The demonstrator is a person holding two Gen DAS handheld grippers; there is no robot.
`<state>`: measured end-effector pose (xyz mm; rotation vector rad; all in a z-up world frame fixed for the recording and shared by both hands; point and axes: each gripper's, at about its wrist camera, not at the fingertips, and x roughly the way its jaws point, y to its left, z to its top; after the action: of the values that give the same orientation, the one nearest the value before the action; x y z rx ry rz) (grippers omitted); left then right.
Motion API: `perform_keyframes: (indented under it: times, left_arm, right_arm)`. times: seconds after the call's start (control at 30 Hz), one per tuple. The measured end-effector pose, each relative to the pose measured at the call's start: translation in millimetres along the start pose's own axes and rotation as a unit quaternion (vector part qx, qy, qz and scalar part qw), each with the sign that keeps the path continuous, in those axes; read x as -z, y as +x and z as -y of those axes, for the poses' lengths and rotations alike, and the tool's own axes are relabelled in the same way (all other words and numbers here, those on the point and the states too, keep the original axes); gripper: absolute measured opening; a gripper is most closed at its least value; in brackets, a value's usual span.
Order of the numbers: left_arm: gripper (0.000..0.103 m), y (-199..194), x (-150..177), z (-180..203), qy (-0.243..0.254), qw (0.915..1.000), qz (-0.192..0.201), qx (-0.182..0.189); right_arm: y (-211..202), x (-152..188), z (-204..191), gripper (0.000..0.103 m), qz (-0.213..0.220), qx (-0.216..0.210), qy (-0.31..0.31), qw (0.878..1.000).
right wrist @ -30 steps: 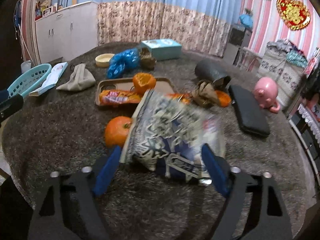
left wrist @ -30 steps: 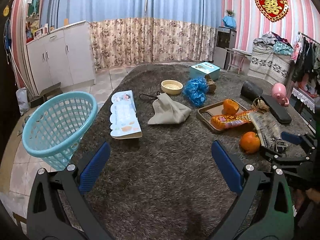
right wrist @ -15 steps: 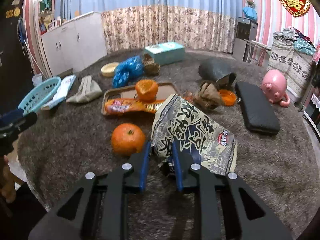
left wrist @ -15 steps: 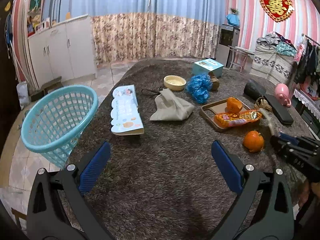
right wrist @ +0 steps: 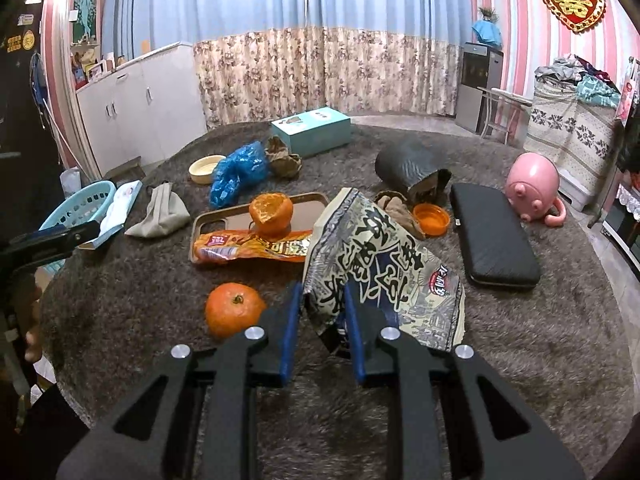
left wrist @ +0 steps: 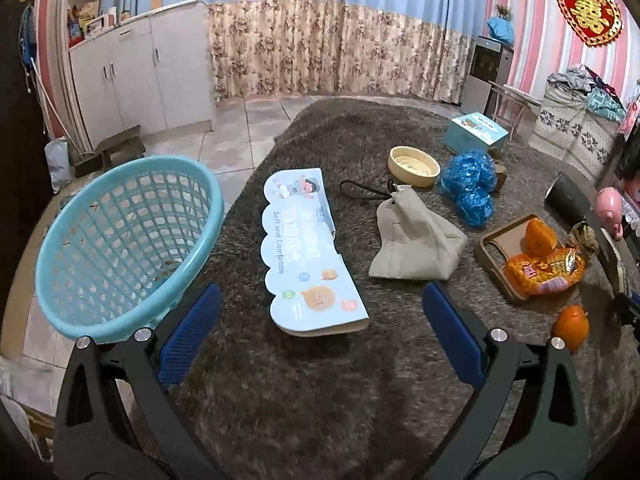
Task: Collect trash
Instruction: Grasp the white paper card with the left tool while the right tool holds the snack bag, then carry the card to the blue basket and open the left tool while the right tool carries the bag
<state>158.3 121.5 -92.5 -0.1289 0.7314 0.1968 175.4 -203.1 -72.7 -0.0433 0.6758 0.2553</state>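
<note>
My right gripper (right wrist: 323,296) is shut on the lower edge of a blue-and-white printed snack bag (right wrist: 380,264), which stands tilted up off the brown shaggy table cover (right wrist: 540,340). An orange snack wrapper (right wrist: 256,250) lies across the front of a brown tray (right wrist: 224,220), with a half-peeled orange (right wrist: 270,212) behind it. A crumpled blue plastic bag (right wrist: 240,170) and brown crumpled paper (right wrist: 282,158) lie farther back. My left gripper (left wrist: 320,300) is open and holds nothing, low over the table's left side. The light blue basket (left wrist: 100,330) stands just left of it, beyond the table edge.
A whole orange (right wrist: 234,314) sits left of my right fingers. A pale blue printed pack (left wrist: 308,256), a beige pouch (left wrist: 416,240) and a cream bowl (left wrist: 412,164) lie ahead of the left gripper. A teal box (right wrist: 310,130), black case (right wrist: 492,236) and pink piggy bank (right wrist: 532,184) stand farther off.
The right gripper's jaws closed on the snack bag and raised its edge. The left gripper moved left toward the basket, so basket and printed pack now look nearer.
</note>
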Motion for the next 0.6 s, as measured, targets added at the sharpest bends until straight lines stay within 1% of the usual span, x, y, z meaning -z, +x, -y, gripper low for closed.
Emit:
perform_keyframes:
  times: [0.1,0.17,0.23,0.3,0.4,0.5,0.6]
  left_arm:
    - [0.088,10.8,2.3,3.0,0.003,0.9998,-0.017,0.007]
    - [0.085,16.2,4.8,3.9,0.004,0.9997,-0.024,0.005]
    - [0.073,24.2,6.8,4.8,0.005,0.9996,-0.028,-0.002]
    - [0.065,30.3,7.8,5.2,0.002,0.9994,-0.035,-0.003]
    - [0.061,30.9,6.5,3.2,-0.009,0.9994,-0.032,-0.002]
    - [0.052,29.2,6.4,3.3,-0.009,0.9995,-0.03,0.002]
    - [0.052,24.1,6.9,2.9,-0.003,0.9997,-0.023,0.0]
  right_arm:
    - [1.6,0.8,4.2,0.022,-0.001,0.003,0.006,1.0]
    - [2.4,0.4,5.8,0.022,-0.002,0.004,0.009,1.0]
    - [2.6,0.5,6.3,0.022,-0.001,0.005,0.008,1.0]
    - [3.2,0.0,7.3,0.022,-0.002,0.006,0.007,1.0]
    - [2.6,-0.2,7.8,0.022,0.0,0.008,0.006,1.0]
    - [6.1,0.8,8.5,0.022,-0.001,0.013,0.004,1.0]
    - [9.9,3.7,10.5,0.022,-0.006,0.016,0.006,1.0]
